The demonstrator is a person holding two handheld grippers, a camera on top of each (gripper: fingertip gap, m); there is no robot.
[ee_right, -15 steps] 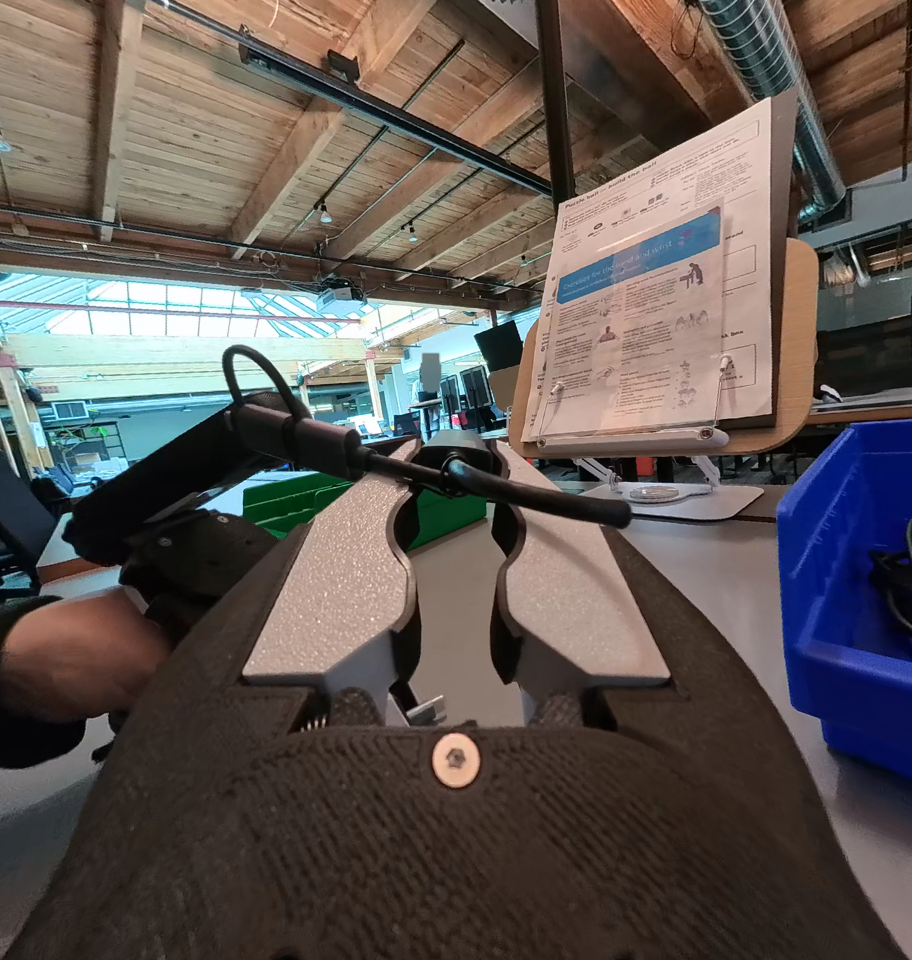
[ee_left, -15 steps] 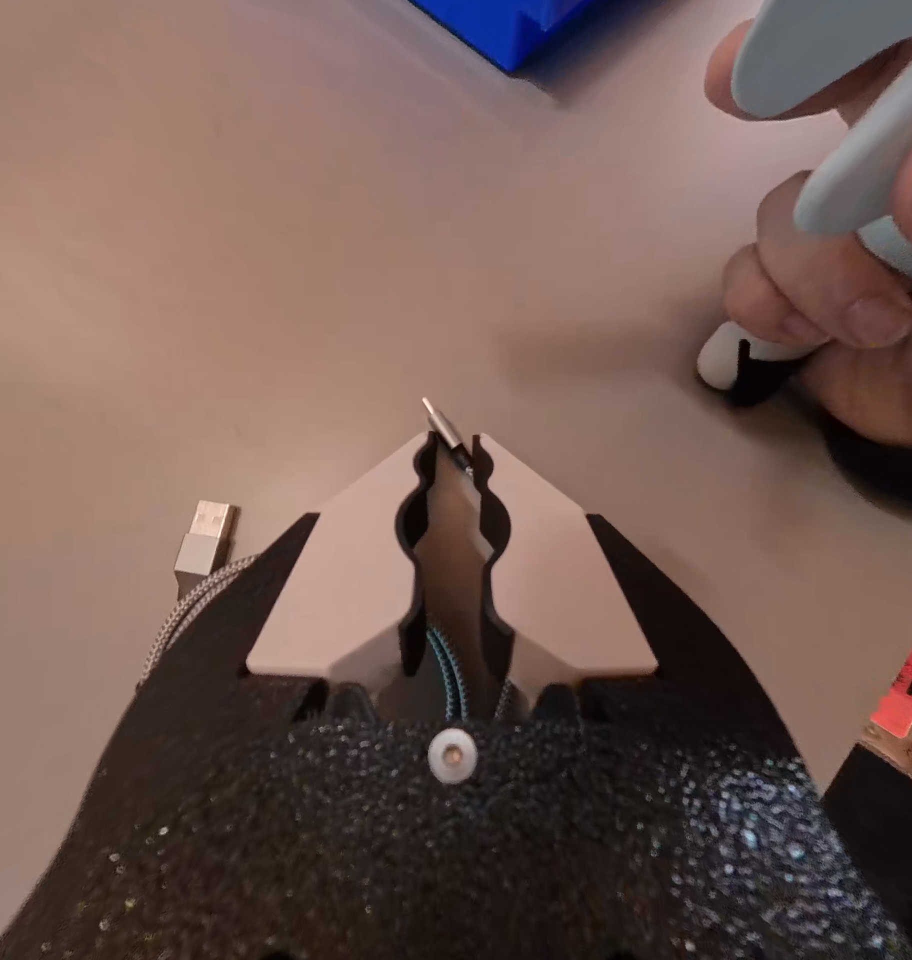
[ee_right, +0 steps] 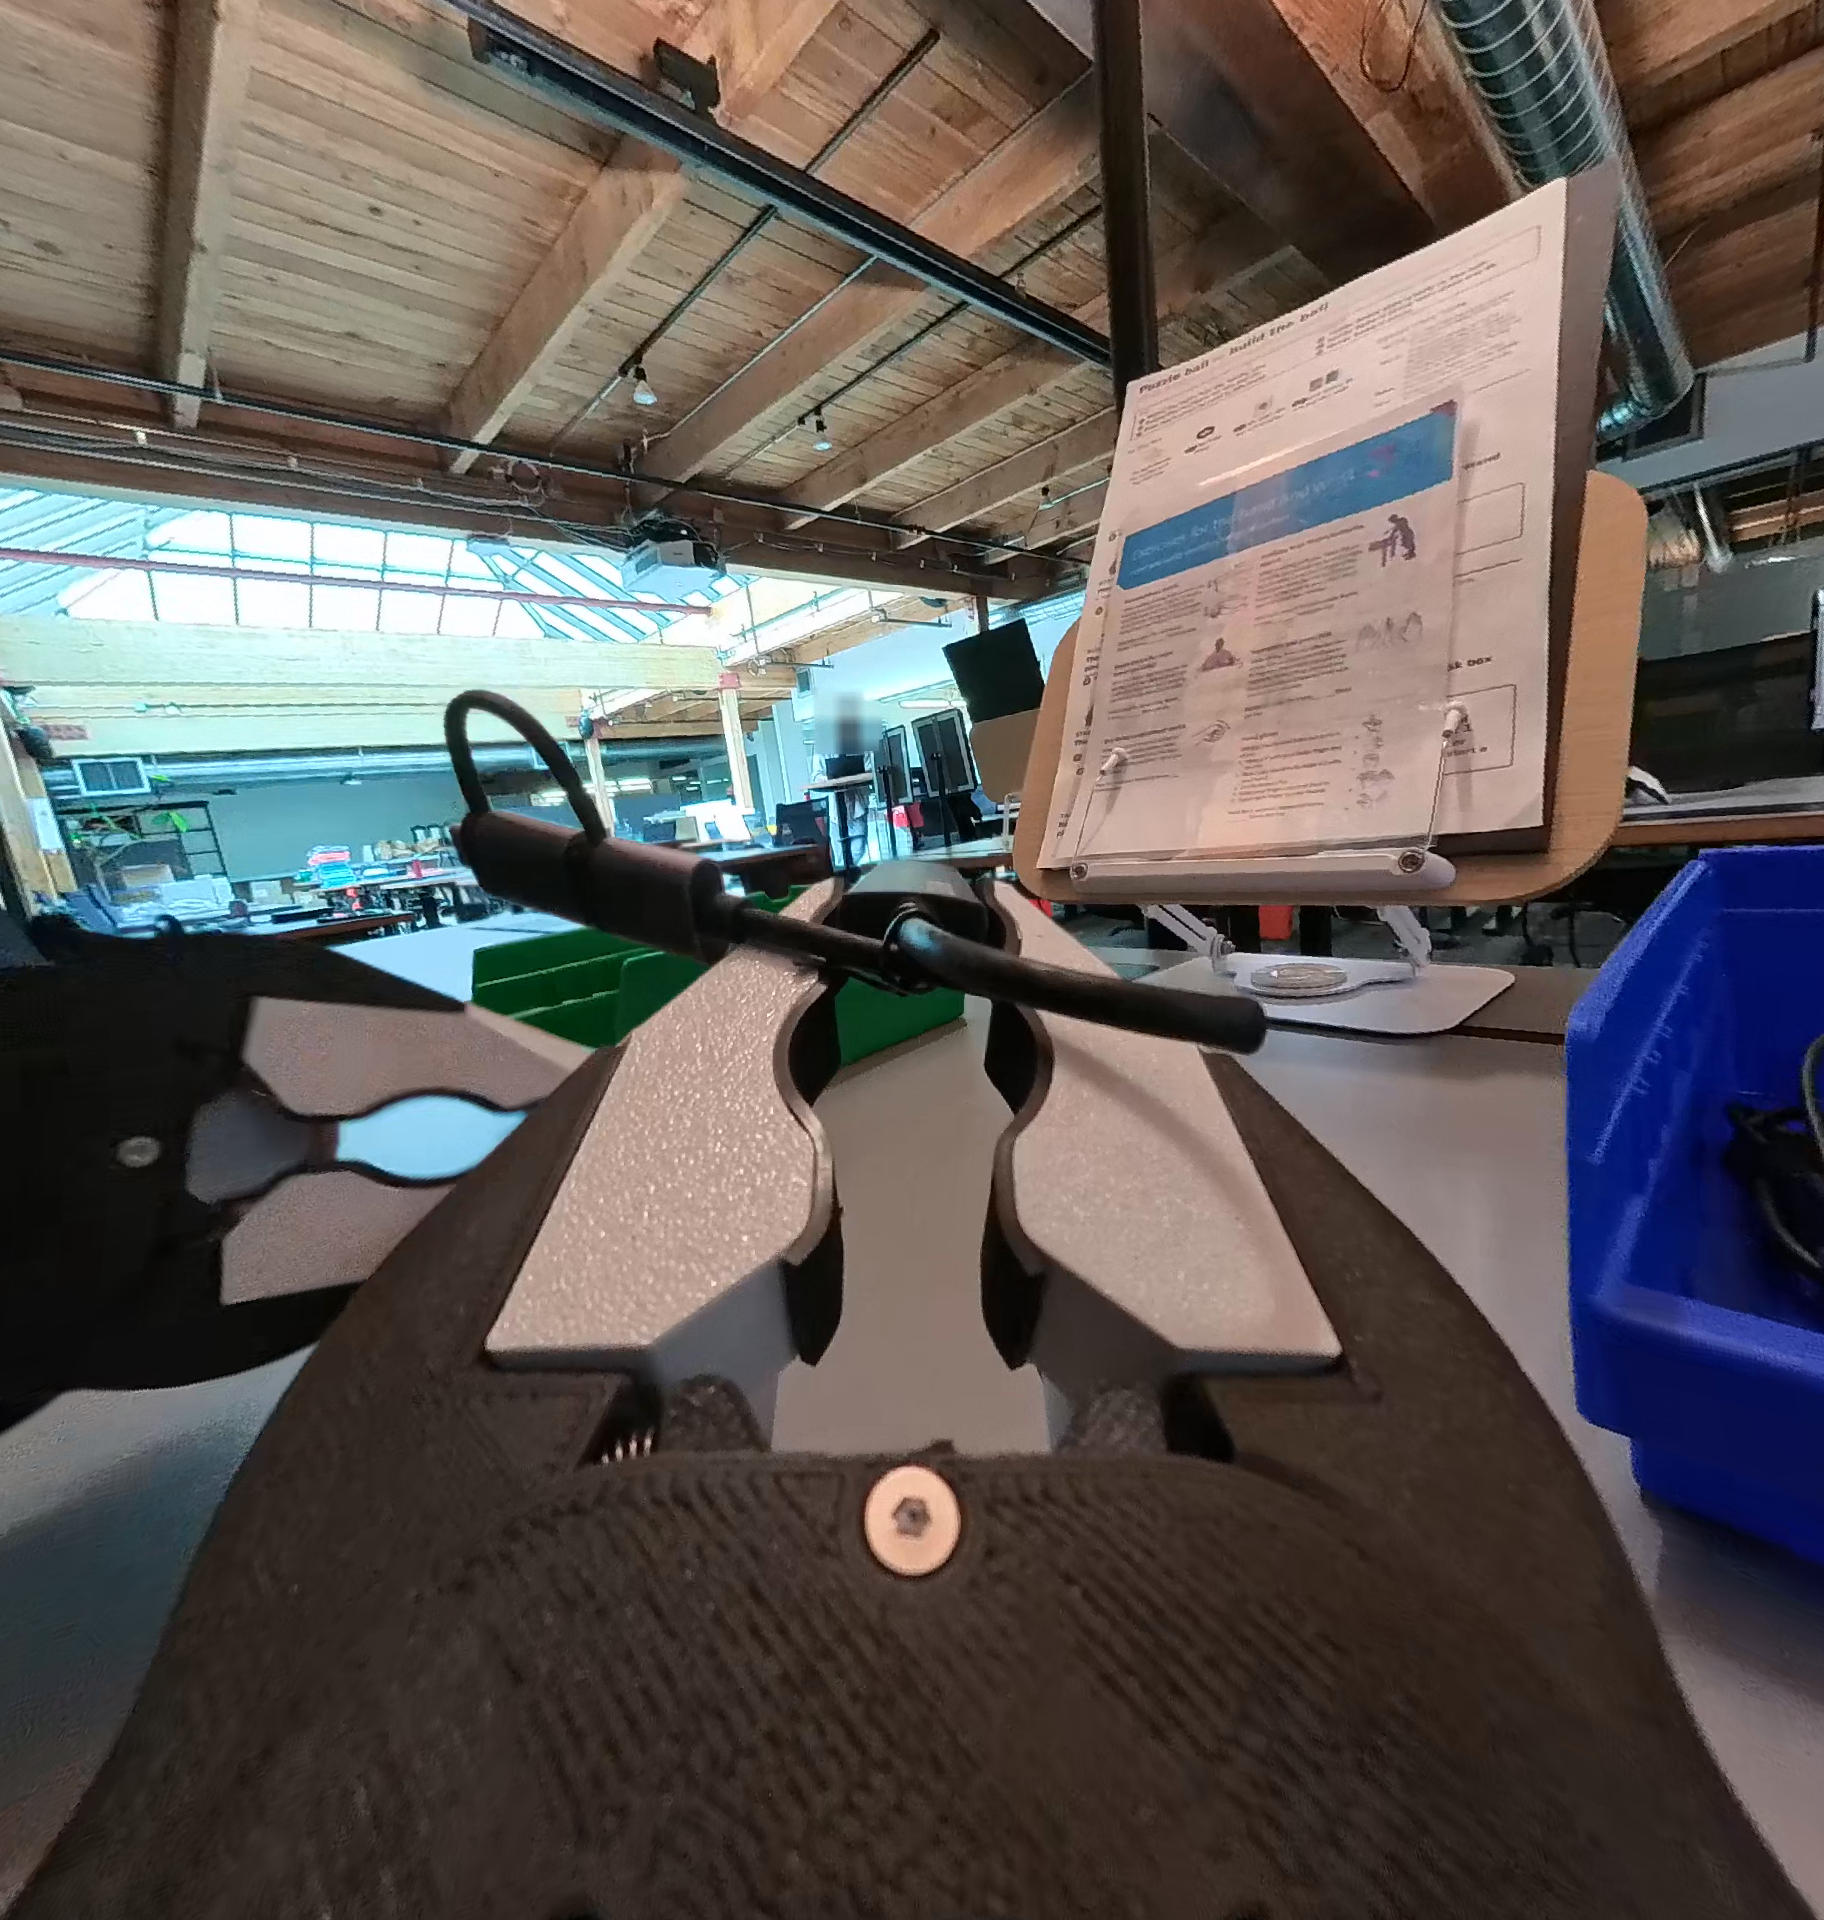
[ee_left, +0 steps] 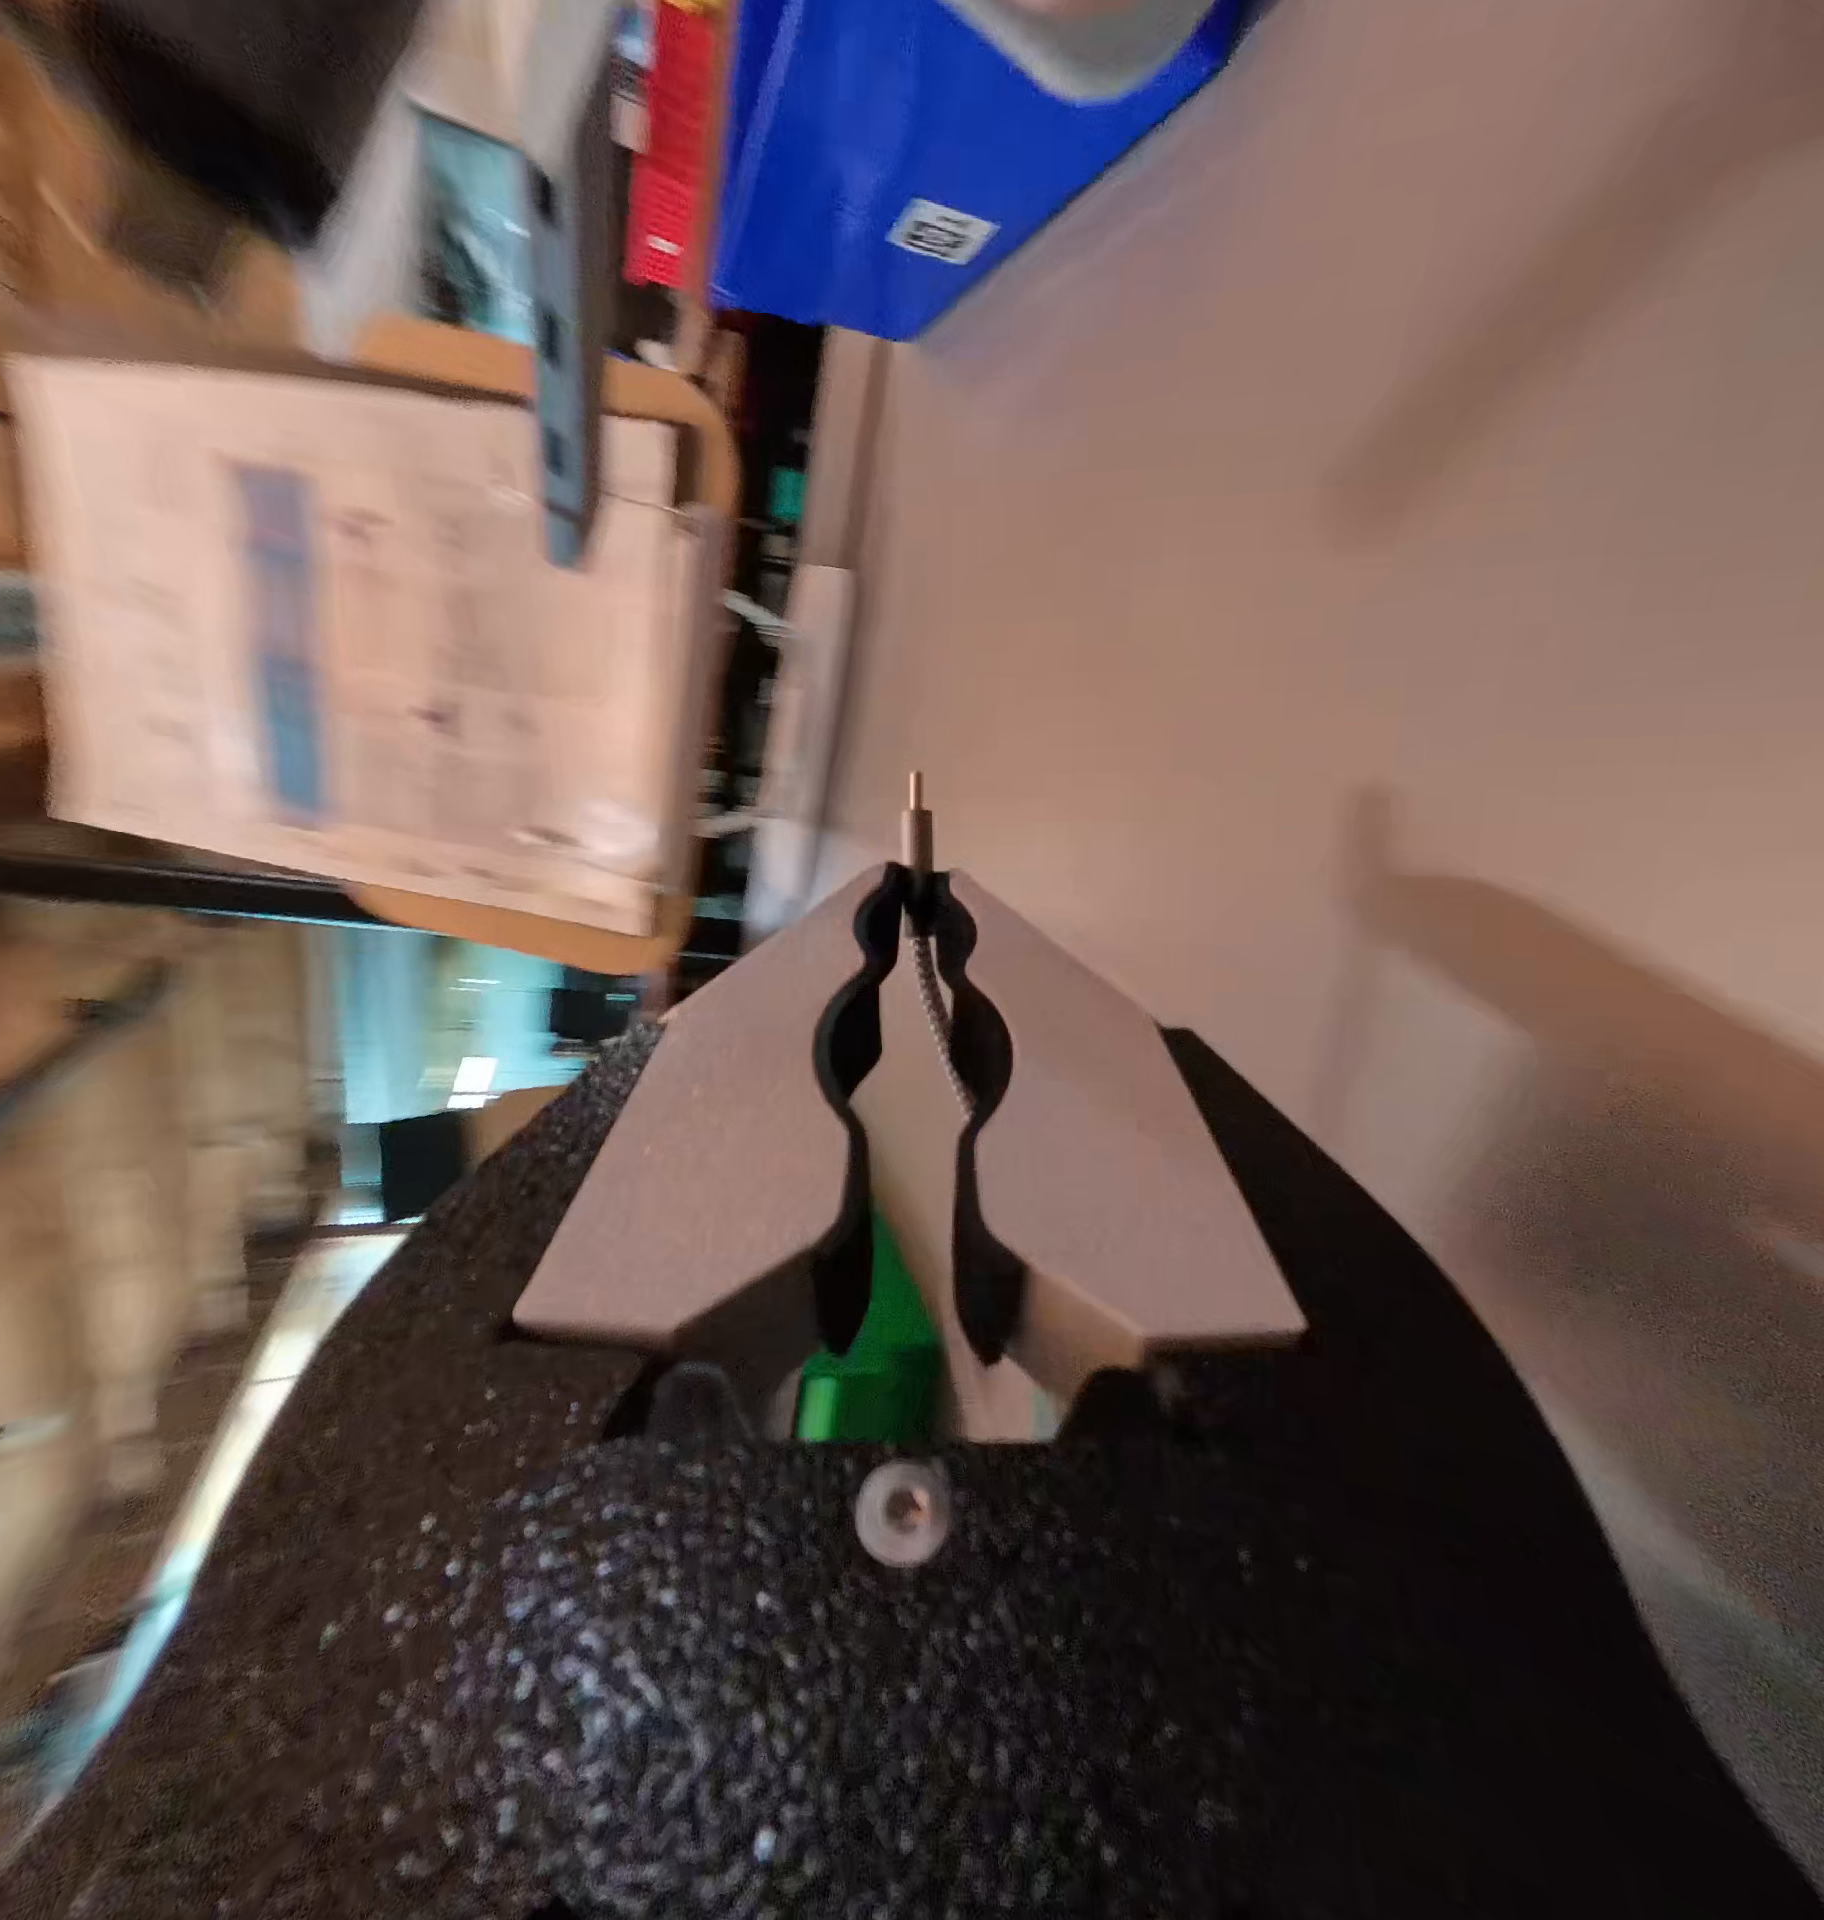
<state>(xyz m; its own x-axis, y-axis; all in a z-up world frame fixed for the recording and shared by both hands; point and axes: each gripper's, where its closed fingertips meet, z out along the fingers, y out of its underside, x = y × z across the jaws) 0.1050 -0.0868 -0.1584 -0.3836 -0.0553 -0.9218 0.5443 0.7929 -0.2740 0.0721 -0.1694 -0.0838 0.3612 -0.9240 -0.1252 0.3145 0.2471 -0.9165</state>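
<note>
The left gripper (ee_left: pixel 913 883) is rolled on its side, and its tips are pinched tight on a thin braided cable (ee_left: pixel 937 1013), just behind the small metal plug (ee_left: pixel 916 821) that pokes out past them. The cord runs back down between the fingers and out of sight, so I cannot tell how long it is. It looks light and limp, with a woven silver-grey jacket that should give some grip, while the plug itself is hard, smooth and slender; I would judge the stiff collar right behind the plug the best place to hold it, as bare cord would flop and the pin might bend. The right gripper (ee_right: pixel 913 925) is nearly level over the grey table (ee_right: pixel 1407 1164), and its tips are closed on a black cable (ee_right: pixel 1043 977) lying crosswise. That one is thicker and rubbery, springy enough to hold a curve: a chunky black connector (ee_right: pixel 596 883) sticks out to the left with a short loop arching above it, and a blunt free end reaches right. From this side the left gripper shows just beside the connector, its tip pointing toward it but apart. Farther on, a green tray (ee_right: pixel 700 987) sits in the middle of the table, a blue bin (ee_right: pixel 1697 1195) holding dark cords stands at the right, and a wooden stand with printed sheets (ee_right: pixel 1303 644) rises at the far edge.
</note>
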